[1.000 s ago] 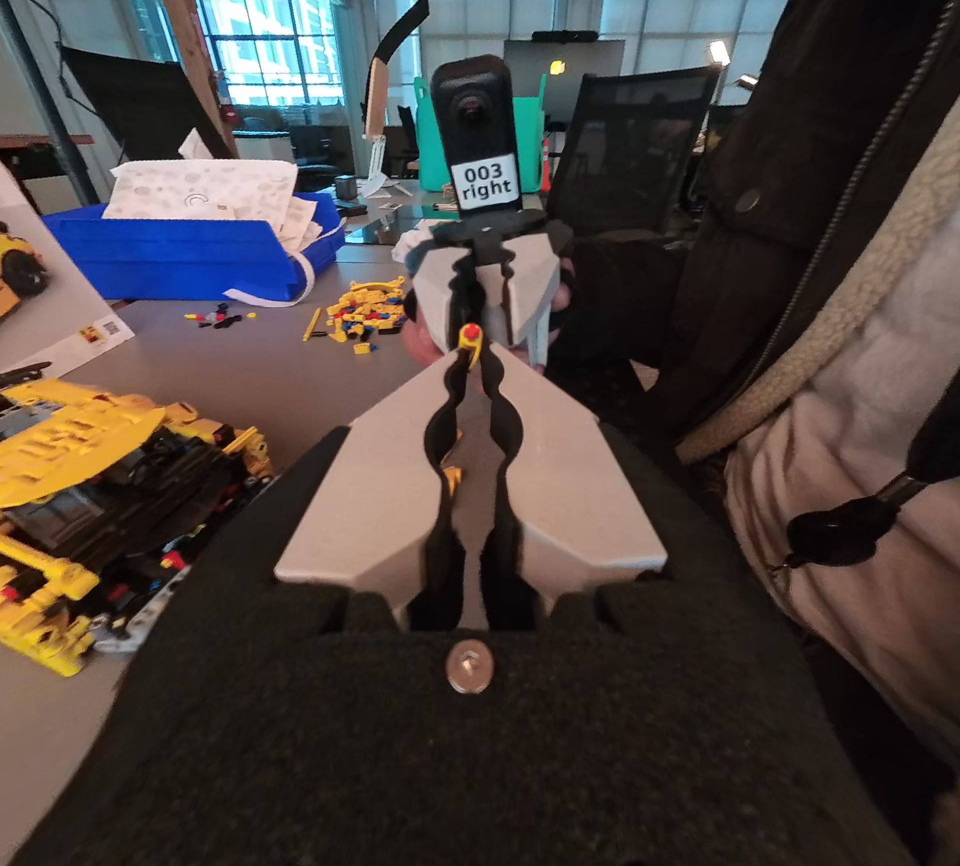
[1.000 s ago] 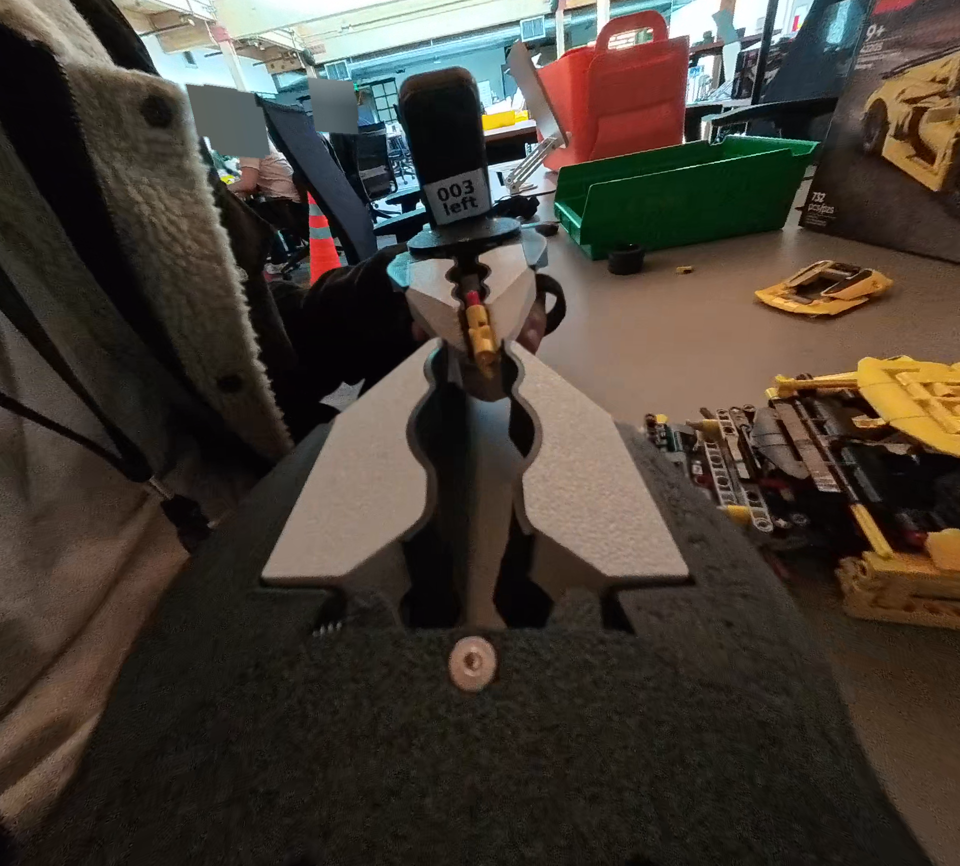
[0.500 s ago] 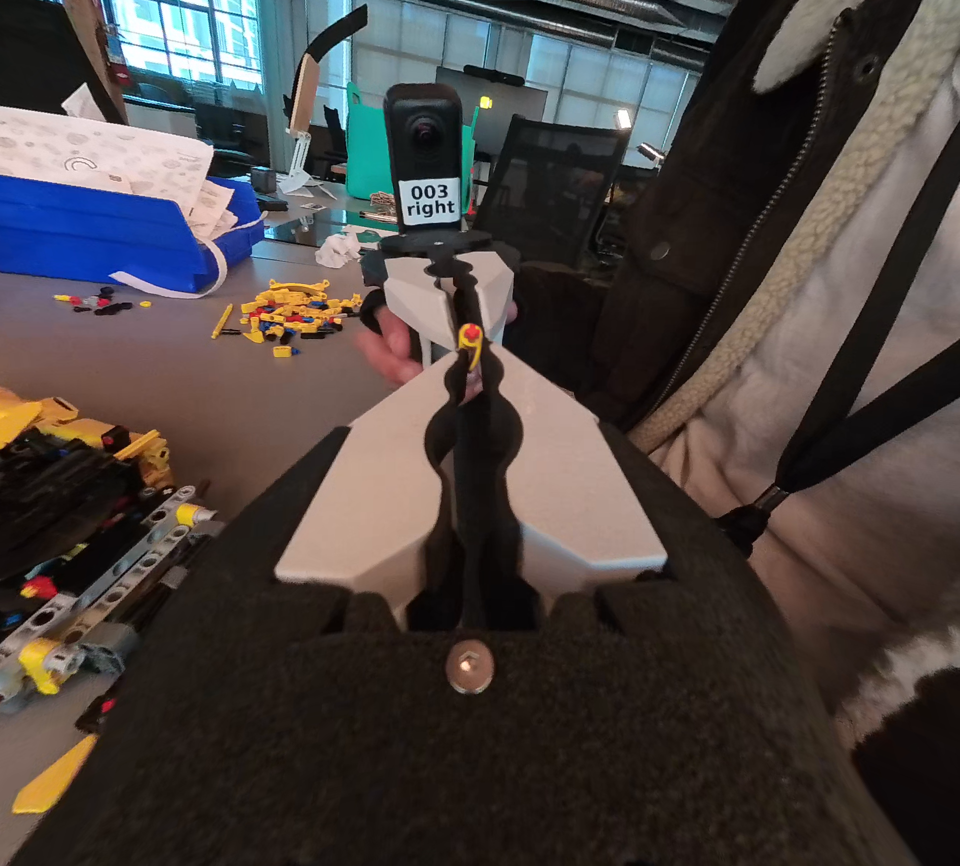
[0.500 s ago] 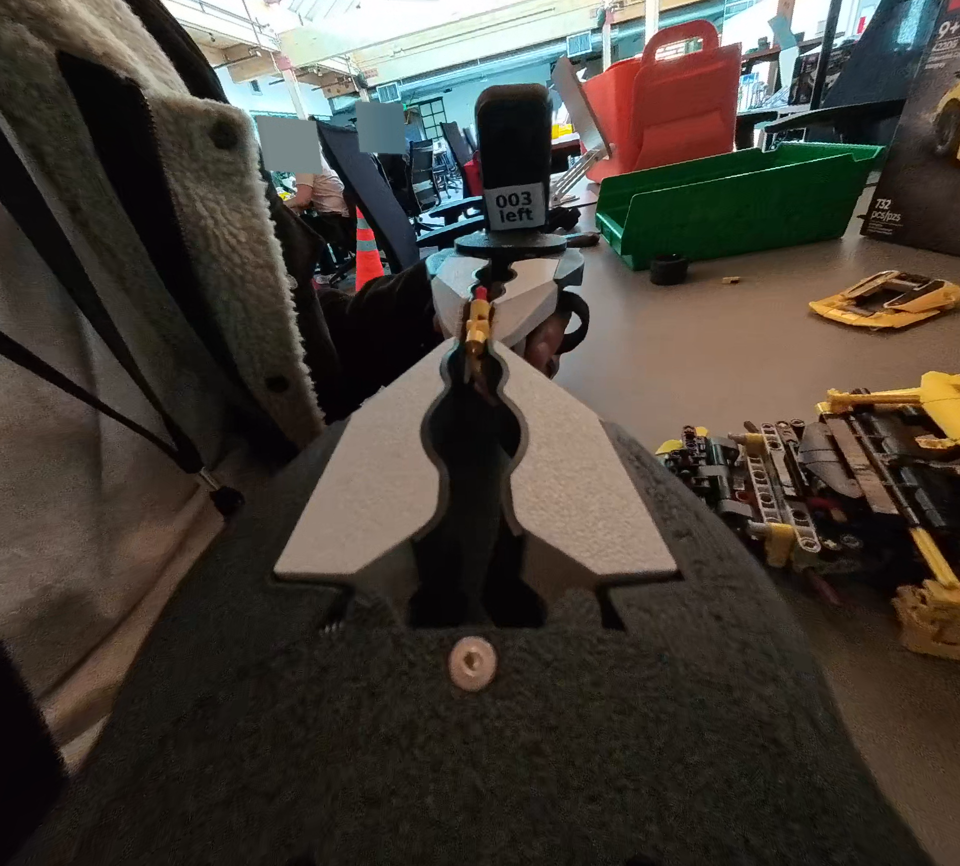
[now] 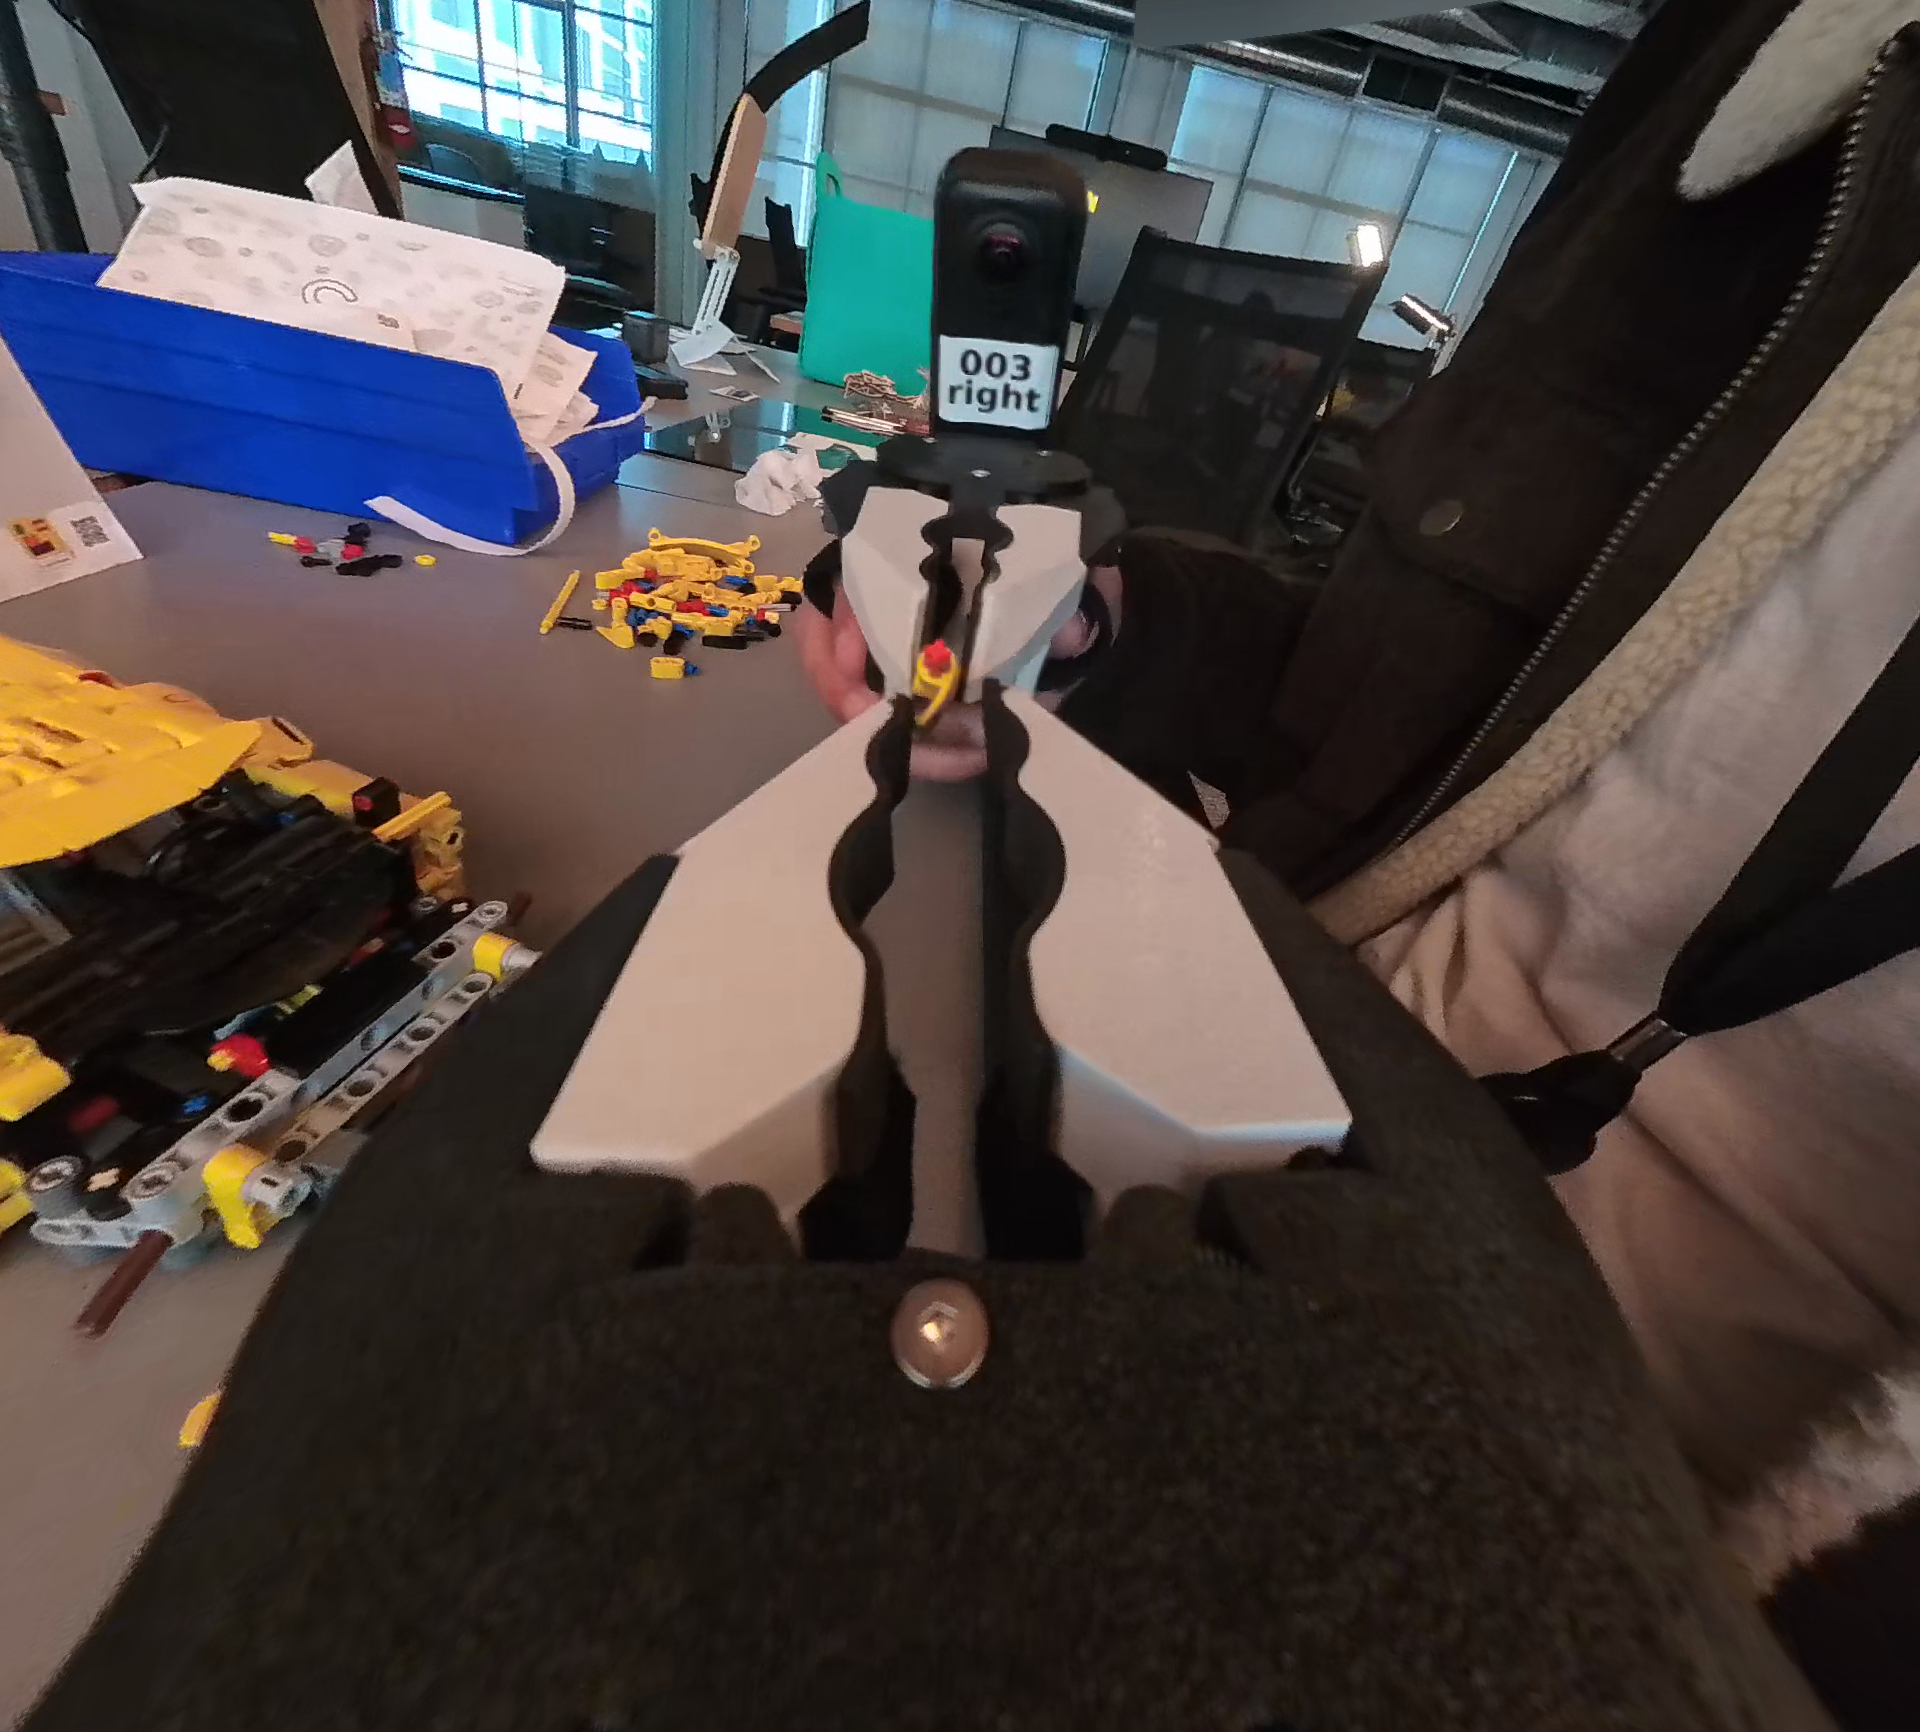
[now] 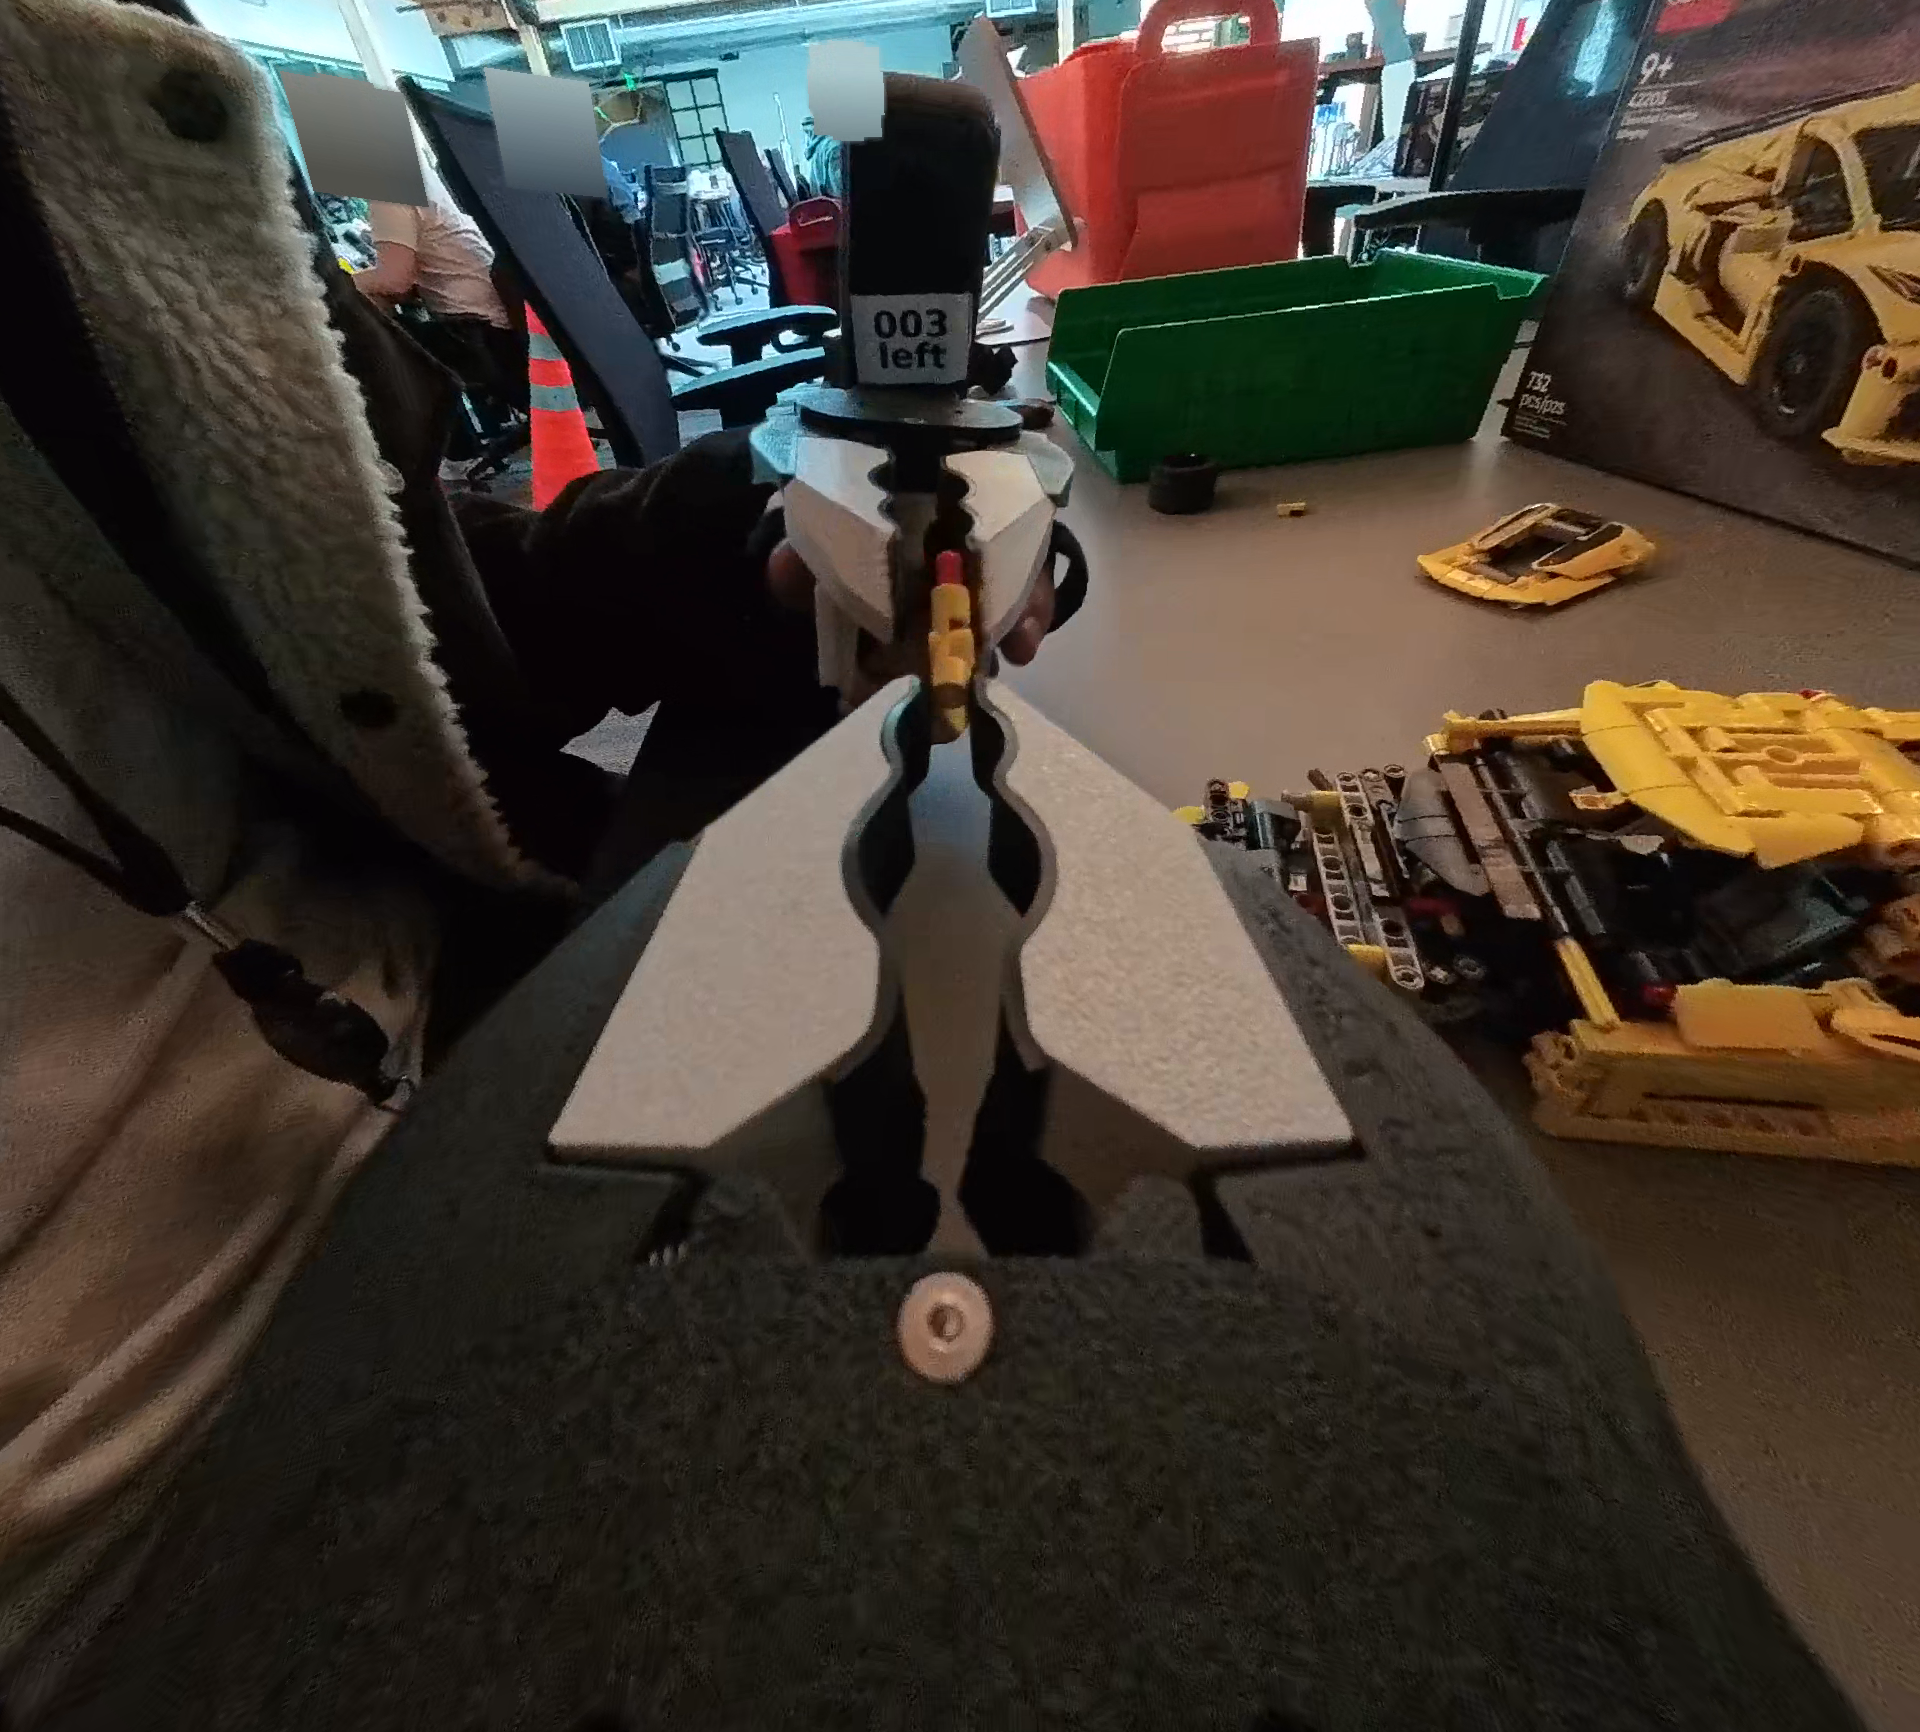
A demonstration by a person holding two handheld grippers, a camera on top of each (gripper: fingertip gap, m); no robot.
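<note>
My two grippers face each other tip to tip above the table edge. A small yellow piece with a red pin (image 6: 948, 643) sits upright between the tips of my right gripper (image 6: 945, 703), which is shut on it. In the left wrist view the same yellow piece (image 5: 930, 683) stands just beyond my left gripper (image 5: 943, 714). The left jaws stand a little apart, with a hand showing through the gap. The right gripper (image 5: 961, 643) shows opposite, and the left gripper (image 6: 920, 602) shows opposite in the right wrist view.
A part-built yellow and black brick car (image 5: 177, 903) (image 6: 1662, 872) lies on the grey table (image 5: 499, 726). Beyond it are loose small pieces (image 5: 686, 602), a blue bin (image 5: 270, 425) with paper, a green bin (image 6: 1288, 363), the set's box (image 6: 1745, 248), a yellow panel (image 6: 1538, 555) and a black tyre (image 6: 1182, 482). A person's coat (image 5: 1558, 487) is close. The grippers are tip to tip, or close to it.
A second ago the right jaws stood wider and then closed on the yellow piece. Since half a second ago the left jaws have parted a little. Both grippers shifted slightly over the table.
</note>
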